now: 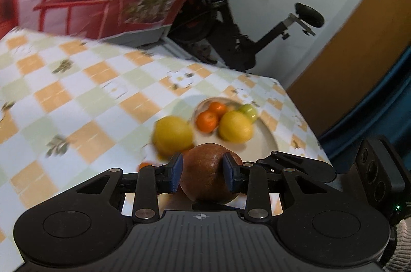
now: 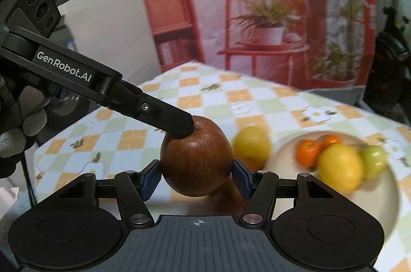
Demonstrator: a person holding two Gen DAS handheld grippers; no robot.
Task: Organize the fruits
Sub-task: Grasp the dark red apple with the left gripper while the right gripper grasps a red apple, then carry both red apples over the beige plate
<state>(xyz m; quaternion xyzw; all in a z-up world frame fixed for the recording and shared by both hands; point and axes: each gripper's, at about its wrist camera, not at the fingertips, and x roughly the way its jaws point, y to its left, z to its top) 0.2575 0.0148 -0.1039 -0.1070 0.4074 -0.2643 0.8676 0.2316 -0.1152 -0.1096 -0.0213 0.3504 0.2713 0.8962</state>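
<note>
Held off the checkered table [image 2: 179, 94] by both tools at once, probably to carry it to the plate [image 2: 385, 195]: red-brown apple [image 2: 196, 161], round, faintly streaked, glossy. Right gripper [image 2: 196, 178] pinching its 2 sides; left gripper [image 1: 203, 173] clamped across its top near the stem. Plate close by with 1 lemon [image 2: 340, 166], 2 oranges, 1 green fruit; another lemon [image 2: 253, 142] loose beside it.

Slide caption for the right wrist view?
Both grippers, right and left, grip a red-brown apple beside the fruit plate.
</note>
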